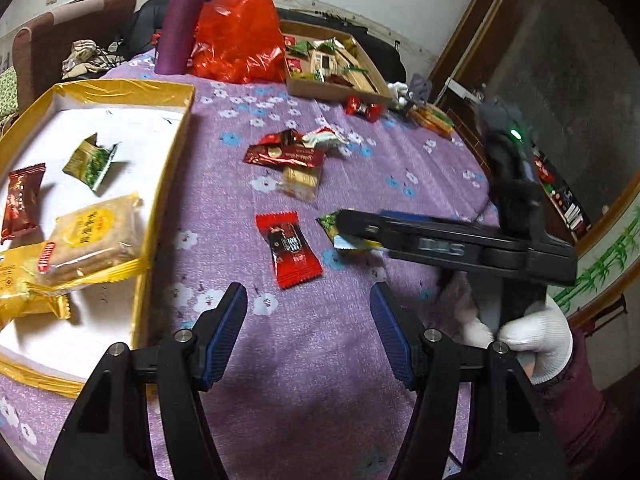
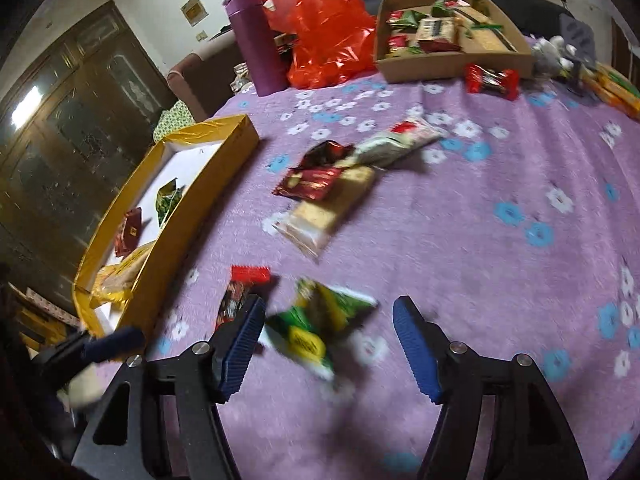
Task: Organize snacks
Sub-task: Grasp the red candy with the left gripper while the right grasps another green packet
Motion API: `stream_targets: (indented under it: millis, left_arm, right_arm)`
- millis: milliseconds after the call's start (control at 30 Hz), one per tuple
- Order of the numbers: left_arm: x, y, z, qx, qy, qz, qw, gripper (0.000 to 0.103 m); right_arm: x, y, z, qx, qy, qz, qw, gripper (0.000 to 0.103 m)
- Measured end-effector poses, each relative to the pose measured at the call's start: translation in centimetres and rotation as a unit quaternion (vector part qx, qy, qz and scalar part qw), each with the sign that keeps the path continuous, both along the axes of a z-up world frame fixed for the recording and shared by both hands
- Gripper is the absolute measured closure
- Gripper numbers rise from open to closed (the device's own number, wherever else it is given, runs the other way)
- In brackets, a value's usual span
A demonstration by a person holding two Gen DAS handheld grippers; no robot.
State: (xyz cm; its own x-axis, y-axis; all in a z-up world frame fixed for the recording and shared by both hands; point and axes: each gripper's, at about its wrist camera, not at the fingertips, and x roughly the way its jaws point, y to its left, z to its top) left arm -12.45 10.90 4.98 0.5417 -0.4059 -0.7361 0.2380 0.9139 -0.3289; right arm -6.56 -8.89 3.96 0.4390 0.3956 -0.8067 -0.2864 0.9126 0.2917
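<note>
A gold-rimmed box (image 1: pixel 168 152) with a white floor holds several wrapped snacks at the left; it also shows in the right wrist view (image 2: pixel 192 200). A red snack packet (image 1: pixel 290 250) lies on the purple cloth ahead of my open, empty left gripper (image 1: pixel 308 312). My right gripper (image 2: pixel 328 324) is open, its jaws on either side of a green and yellow packet (image 2: pixel 320 328) that lies on the cloth, blurred. That packet (image 1: pixel 334 230) is partly hidden under the right gripper (image 1: pixel 352 224) in the left wrist view. A pile of red, white and beige packets (image 1: pixel 294 160) lies mid-table.
A brown cardboard tray (image 1: pixel 340 92) of mixed snacks stands at the back, with a red-wrapped candy (image 1: pixel 362 110) in front of it. A purple bottle (image 1: pixel 182 24) and a red plastic bag (image 1: pixel 240 32) stand at the back left. Yellow-green boxes (image 2: pixel 616 92) lie at the far right.
</note>
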Motion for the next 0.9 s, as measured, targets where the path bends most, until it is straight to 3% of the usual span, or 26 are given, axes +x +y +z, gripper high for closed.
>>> stream_targets:
  millis: [67, 133, 200, 433, 600, 733, 767, 833, 900]
  left_arm:
    - [0.1, -0.3, -0.1, 0.006, 0.002, -0.002, 1.0000, 0.040]
    - [0.3, -0.5, -0.2, 0.013, 0.002, -0.004, 0.9999, 0.040]
    - [0.7, -0.8, -0.3, 0.022, 0.002, -0.006, 0.9997, 0.040]
    - [3.6, -3.0, -2.0, 0.072, 0.005, -0.013, 0.9973, 0.040]
    - [6.0, -4.4, -3.7, 0.096, 0.027, -0.015, 0.9949, 0.040]
    - [5.9, -5.3, -3.7, 0.123, 0.009, -0.017, 0.9922, 0.040]
    - [5.8, -5.4, -3.8, 0.129, 0.006, -0.018, 0.9915, 0.043]
    - [5.7, -5.2, -3.6, 0.129, -0.001, -0.019, 0.9915, 0.077]
    - [5.8, -4.7, -3.7, 0.118, 0.002, -0.015, 0.9929, 0.078]
  right_arm:
    - [0.3, 1.1, -0.5, -0.026, 0.000, 0.004, 1.000, 0.037]
    - [0.3, 1.9, -1.0, -0.057, -0.002, 0.015, 0.998, 0.053]
    - [-0.2, 1.8, -0.9, -0.070, -0.017, 0.020, 0.997, 0.055]
    - [0.8, -2.5, -1.0, -0.015, -0.019, -0.014, 1.000, 0.055]
    - [1.0, -3.3, -0.6, -0.005, -0.037, -0.028, 0.999, 0.060]
    - [0.7, -3.1, -0.6, -0.009, -0.044, -0.027, 0.999, 0.060]
    - [0.7, -3.0, -0.6, -0.011, -0.045, -0.026, 0.999, 0.060]
    - [0.6, -2.9, -0.7, -0.014, -0.048, -0.025, 0.998, 0.060]
    - [0.6, -2.6, -0.8, -0.016, -0.048, -0.019, 0.999, 0.056]
